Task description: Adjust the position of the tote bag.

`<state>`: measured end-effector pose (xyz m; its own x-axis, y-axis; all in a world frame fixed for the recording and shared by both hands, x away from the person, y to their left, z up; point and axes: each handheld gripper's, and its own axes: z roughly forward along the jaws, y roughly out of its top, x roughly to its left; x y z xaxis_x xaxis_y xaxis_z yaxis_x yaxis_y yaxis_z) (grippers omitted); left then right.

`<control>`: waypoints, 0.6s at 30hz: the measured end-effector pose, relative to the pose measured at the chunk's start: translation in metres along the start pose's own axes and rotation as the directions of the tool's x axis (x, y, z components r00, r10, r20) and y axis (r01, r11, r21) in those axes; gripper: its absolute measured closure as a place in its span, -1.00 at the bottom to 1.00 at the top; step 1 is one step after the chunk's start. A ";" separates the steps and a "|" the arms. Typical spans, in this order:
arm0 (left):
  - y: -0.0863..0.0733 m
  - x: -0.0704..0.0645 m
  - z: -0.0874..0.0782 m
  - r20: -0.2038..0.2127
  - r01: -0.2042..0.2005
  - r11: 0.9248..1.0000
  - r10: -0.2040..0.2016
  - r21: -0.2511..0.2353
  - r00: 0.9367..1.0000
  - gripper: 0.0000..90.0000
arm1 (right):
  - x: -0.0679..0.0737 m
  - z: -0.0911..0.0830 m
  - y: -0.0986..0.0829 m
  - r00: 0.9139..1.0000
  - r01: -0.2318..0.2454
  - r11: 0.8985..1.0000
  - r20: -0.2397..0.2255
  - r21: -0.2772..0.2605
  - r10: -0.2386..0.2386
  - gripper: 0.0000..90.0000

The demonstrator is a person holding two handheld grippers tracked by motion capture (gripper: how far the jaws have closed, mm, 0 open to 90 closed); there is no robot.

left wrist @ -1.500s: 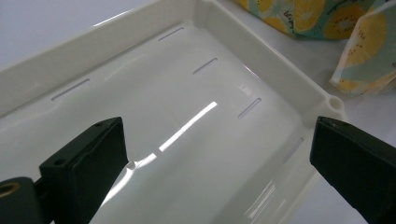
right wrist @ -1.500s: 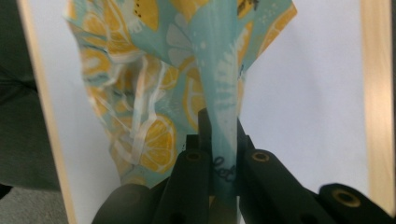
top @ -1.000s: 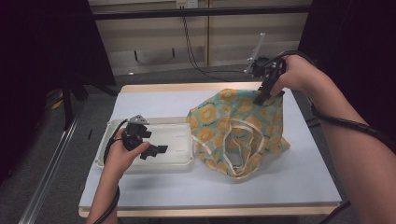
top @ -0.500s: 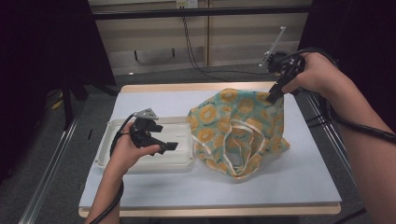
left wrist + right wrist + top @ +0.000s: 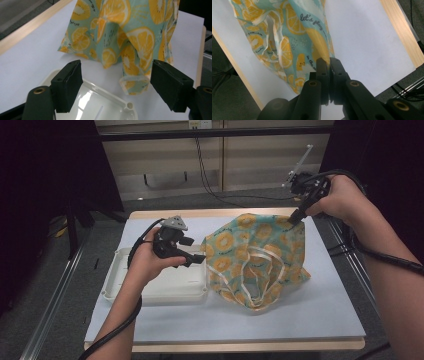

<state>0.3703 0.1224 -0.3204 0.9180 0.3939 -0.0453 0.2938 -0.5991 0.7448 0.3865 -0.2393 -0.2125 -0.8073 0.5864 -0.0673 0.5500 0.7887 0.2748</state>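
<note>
Fabric bag pinched at its far right corner; left gripper unloaded.

Your right gripper (image 5: 298,215) is clamped on the far right corner of the lemon-print bag (image 5: 255,257), lifting it while the rest lies on the white surface (image 5: 280,315). Your left gripper (image 5: 197,255) hovers with jaws apart over the white tray (image 5: 150,292), just left of the bag, gripping nothing.

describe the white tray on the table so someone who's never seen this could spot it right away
On the white-topped table, look at its left half, on the side of the person's left gripper. The tray lies flat there, a shallow white plastic rectangle with rounded corners. Its neighbour, the lemon-print cloth bag, is soft, colourful and crumpled.
</note>
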 end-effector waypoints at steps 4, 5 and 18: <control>0.010 -0.001 -0.001 0.002 -0.013 1.000 0.013 -0.011 1.000 -0.35 | -0.003 -0.006 -0.002 1.000 -0.029 0.999 -0.008 -0.025 0.029 0.95; 0.012 -0.002 -0.002 0.007 -0.024 1.000 0.024 -0.012 1.000 -0.35 | -0.004 -0.008 -0.003 0.999 -0.037 0.999 -0.010 -0.035 0.036 0.97; 0.042 -0.010 0.013 0.070 -0.086 0.993 0.081 0.085 0.994 0.39 | -0.007 -0.010 -0.005 0.997 -0.079 0.994 -0.018 -0.070 0.078 0.98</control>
<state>0.3766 0.0840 -0.2972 0.9551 0.2946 -0.0316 0.2349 -0.6880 0.6867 0.3868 -0.2489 -0.2034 -0.7656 0.6427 -0.0284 0.5958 0.7251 0.3454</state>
